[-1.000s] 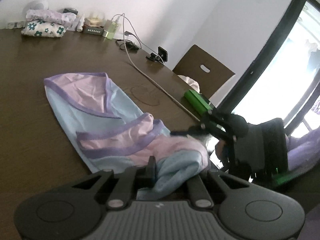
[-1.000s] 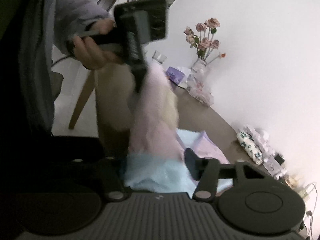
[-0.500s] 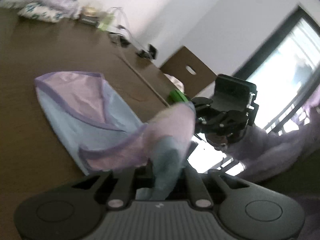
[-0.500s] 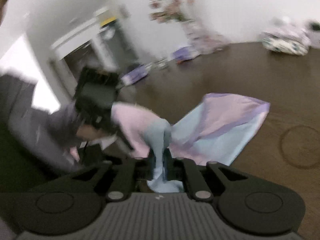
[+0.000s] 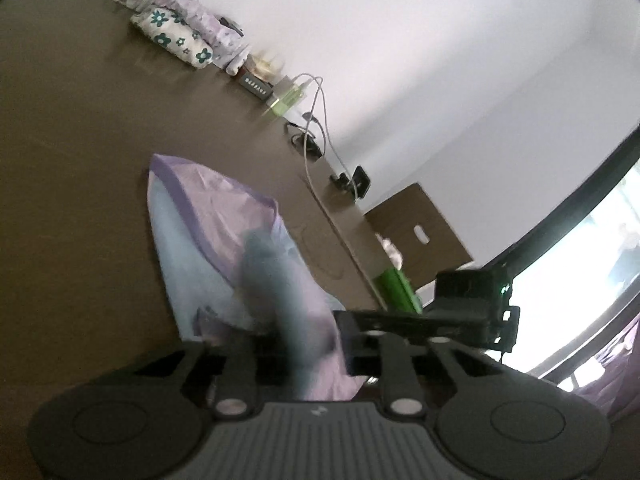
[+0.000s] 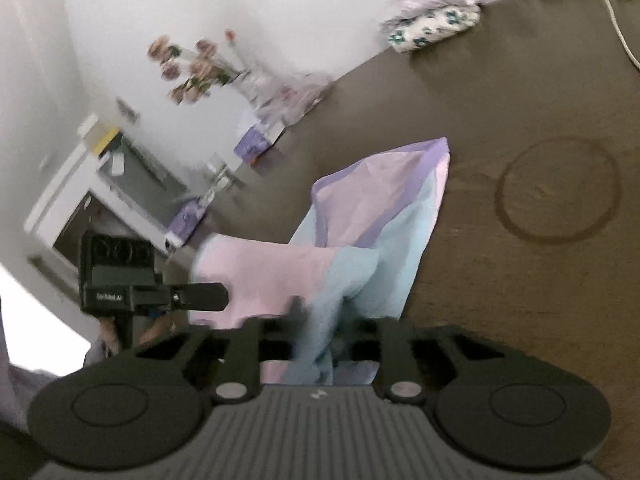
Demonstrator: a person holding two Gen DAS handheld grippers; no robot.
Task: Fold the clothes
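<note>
Between the pinched fingers of the left gripper [image 5: 298, 344] and of the right gripper [image 6: 316, 340]: one near edge each of one pink-blue garment [image 6: 384, 216], lifted; far end lies on the tabletop [image 6: 520, 100]. Fold underway, unfinished. Count: two grippers, one garment in hand, two folded bundles [image 5: 188, 36] by the wall.

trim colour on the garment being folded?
Purple band edging the pink and light-blue garment; clearest in the right wrist view.
</note>
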